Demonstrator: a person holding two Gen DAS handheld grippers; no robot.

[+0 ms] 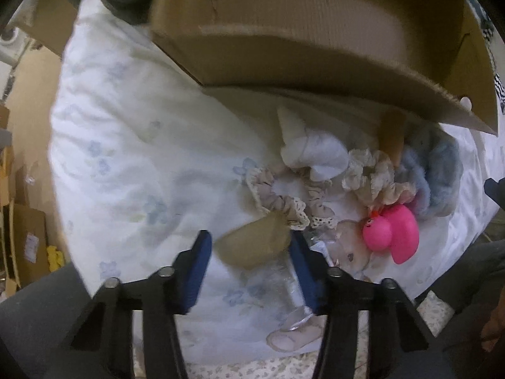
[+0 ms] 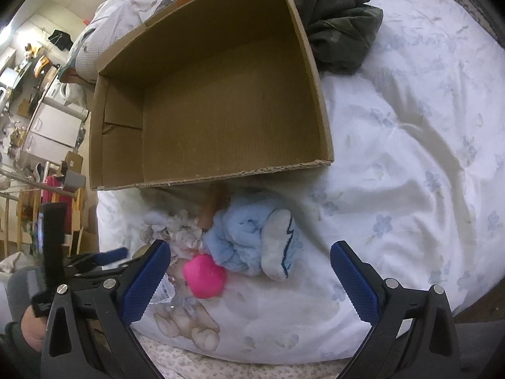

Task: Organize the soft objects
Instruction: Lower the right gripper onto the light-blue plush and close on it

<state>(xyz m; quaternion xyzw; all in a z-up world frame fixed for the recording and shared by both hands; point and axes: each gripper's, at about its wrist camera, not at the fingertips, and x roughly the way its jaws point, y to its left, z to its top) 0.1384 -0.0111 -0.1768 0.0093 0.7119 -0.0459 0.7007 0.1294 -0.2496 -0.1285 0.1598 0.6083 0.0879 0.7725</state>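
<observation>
Left gripper [image 1: 249,246]: black frame with blue ribbed pads, nearest the left wrist camera; jaws stand apart around a tan, pad-like soft piece [image 1: 252,246] that lies blurred between them. Whether the pads touch it cannot be told.
Right gripper [image 2: 251,267]: same build, jaws spread wide and holding nothing, above the near edge of the pile.
Bed surface: white quilt with pale blue flower print [image 2: 410,164], creased, bearing everything described.
Container: open brown corrugated cardboard box [image 2: 227,101], empty inside, at the far side of the pile; its near wall overhangs the objects.
Pile location: just near of the box, between the two grippers.
Pile contents: beige frilled fabric scrunchies with lace trim [image 1: 284,199]; white folded cloth piece [image 1: 315,154]; fluffy light-blue plush item with a white sole-like part [image 2: 252,246]; bright pink rubber duck [image 1: 391,230], touching the blue plush.
Far clutter: dark green crumpled garment [image 2: 337,28] to the right of the box's far end.
Handling, scrunchies and cloth: judged very light and limp; likely to drape and snag on neighbours, so a pinch through the bunched middle should serve best.
Handling, blue plush: judged bulky yet compressible; a deep squeeze across its body would hold better than a grip on loose fur.
Handling, duck: judged smooth and springy, apt to slip; grasp across the body, not the head.
Task state: box holds nothing, so sorting appears barely begun.
</observation>
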